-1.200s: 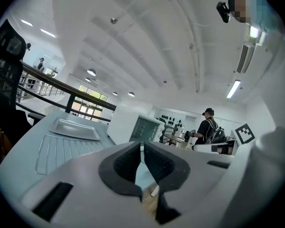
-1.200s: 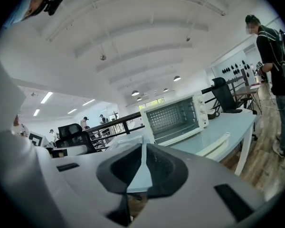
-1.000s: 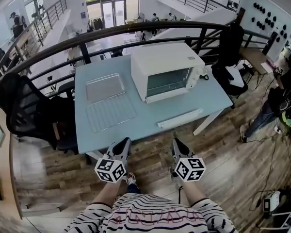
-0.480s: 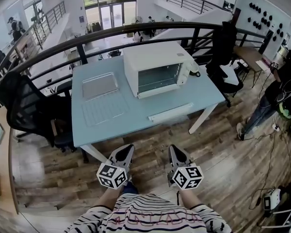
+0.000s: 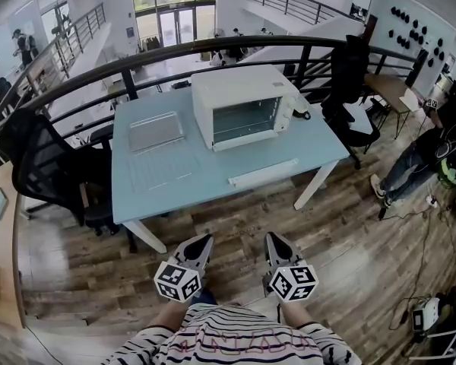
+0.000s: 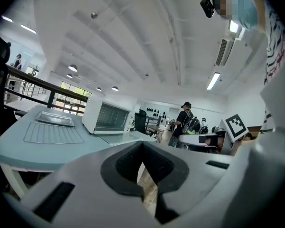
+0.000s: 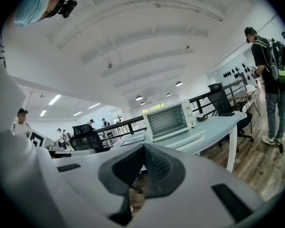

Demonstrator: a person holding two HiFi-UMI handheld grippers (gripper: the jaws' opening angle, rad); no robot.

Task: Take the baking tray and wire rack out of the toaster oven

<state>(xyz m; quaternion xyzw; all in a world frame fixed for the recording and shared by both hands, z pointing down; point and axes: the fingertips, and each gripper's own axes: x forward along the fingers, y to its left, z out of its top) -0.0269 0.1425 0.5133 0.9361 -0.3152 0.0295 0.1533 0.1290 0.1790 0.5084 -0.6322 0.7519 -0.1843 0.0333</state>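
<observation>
Head view: you have backed away from the toaster oven (image 5: 243, 105) over the last second. Its table (image 5: 213, 175) now sits farther up the picture, and both grippers hang over the wooden floor, well short of it.
Baking tray (image 5: 156, 131): it lies flat on the table just to the left of the toaster oven, already outside it.
Wire rack (image 5: 161, 169): it also lies flat to the left of the toaster oven, on your side of the tray and close against it. It too is out.
Left gripper (image 5: 203, 241): it is well in front of the toaster oven and a little to its left. The left gripper view shows the jaws closed together with nothing between them.
Toaster oven door: from here it looks closed, and neither gripper is near it.
Long white bar (image 5: 263, 172): it lies on the table just in front of the toaster oven, untouched.
Right gripper (image 5: 273, 239): it is well in front of the toaster oven and a little to its right. Its jaws are closed together and hold nothing.
Meaning for the task: with both pieces on the table and you drawing back empty-handed, the job looks finished. I see nothing left for you to fetch.
</observation>
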